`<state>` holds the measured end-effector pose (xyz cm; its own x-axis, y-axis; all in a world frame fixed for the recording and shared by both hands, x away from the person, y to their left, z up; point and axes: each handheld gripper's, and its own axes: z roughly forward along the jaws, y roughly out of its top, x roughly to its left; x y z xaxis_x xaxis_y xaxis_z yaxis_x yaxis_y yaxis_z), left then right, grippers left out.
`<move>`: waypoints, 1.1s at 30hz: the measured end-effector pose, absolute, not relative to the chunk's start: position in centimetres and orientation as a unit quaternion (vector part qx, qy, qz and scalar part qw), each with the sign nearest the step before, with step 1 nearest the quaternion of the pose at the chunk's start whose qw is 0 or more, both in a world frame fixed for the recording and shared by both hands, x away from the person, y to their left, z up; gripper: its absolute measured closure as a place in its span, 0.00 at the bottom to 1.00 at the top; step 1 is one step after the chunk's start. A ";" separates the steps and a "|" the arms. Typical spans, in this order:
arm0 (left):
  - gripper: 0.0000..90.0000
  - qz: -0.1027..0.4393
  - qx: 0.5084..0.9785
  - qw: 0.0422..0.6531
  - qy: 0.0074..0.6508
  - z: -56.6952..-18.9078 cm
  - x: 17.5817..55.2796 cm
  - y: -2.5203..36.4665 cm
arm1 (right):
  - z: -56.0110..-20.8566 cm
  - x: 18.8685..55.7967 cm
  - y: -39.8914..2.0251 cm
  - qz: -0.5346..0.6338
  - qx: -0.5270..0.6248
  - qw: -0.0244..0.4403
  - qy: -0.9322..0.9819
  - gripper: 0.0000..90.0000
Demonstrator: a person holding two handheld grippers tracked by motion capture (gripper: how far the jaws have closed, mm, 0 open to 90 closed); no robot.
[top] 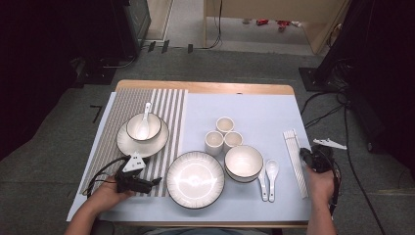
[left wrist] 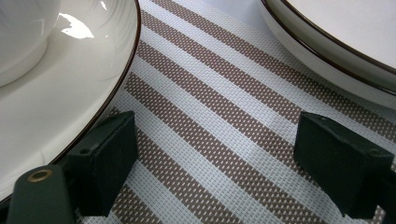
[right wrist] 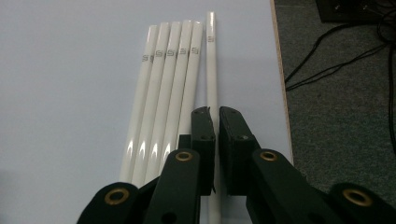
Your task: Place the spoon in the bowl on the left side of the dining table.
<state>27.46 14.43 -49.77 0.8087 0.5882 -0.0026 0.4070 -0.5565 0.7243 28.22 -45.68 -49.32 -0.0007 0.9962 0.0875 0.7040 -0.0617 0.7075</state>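
Right now the right gripper (right wrist: 214, 122) has its jaws pressed together on a single white chopstick (right wrist: 211, 60), the one lying apart on the outer side of a row of five more chopsticks (right wrist: 166, 84), close to the right edge of the table (top: 205, 87). In the high view the same bundle (top: 295, 159) lies on the pale blue mat (top: 254, 112), to the right of two white spoons (top: 267, 177) and a bowl (top: 243, 163). The pinch sits near the lower end of the stick, so most of its length reaches out ahead of the jaws; lifted from there, the smooth glazed rod would likely droop or swivel, and it could slip free. Because the table edge is so close, a dropped stick may roll off onto the carpet. A sideways drag could also nudge the neighbouring five out of line. The left gripper (left wrist: 215, 154) rests low over the striped placemat (left wrist: 219, 116) with its jaws spread wide and nothing between them, one black pad just beside the rim of the plate (left wrist: 70, 93) that carries a bowl and spoon, the other near the large empty plate (left wrist: 336, 51). Any careless sweep of that hand would knock a rim and jolt the crockery.
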 end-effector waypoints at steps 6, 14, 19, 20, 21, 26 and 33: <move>0.15 0.121 0.874 0.375 0.285 -49.8 27.5 14.4 | -48.8 28.1 -45.7 0.308 0.661 0.246 0.639 0.95; 0.15 0.121 0.874 0.375 0.285 -49.8 27.5 14.4 | -48.6 28.2 -45.7 0.315 0.661 0.236 0.639 0.95; 0.15 0.121 0.874 0.375 0.285 -49.8 27.5 14.4 | -48.4 28.2 -45.6 0.319 0.661 0.232 0.638 0.95; 0.15 0.121 0.874 0.375 0.285 -49.8 27.5 14.4 | -48.4 28.2 -45.6 0.320 0.659 0.233 0.640 0.95; 0.15 0.121 0.874 0.375 0.285 -49.8 27.5 14.4 | -48.3 28.1 -45.5 0.322 0.659 0.231 0.639 0.95; 0.15 0.121 0.874 0.375 0.285 -49.8 27.5 14.4 | -48.1 28.2 -45.4 0.330 0.658 0.224 0.639 0.95; 0.15 0.121 0.874 0.375 0.285 -49.8 27.5 14.4 | -47.9 28.4 -45.2 0.341 0.654 0.212 0.642 0.95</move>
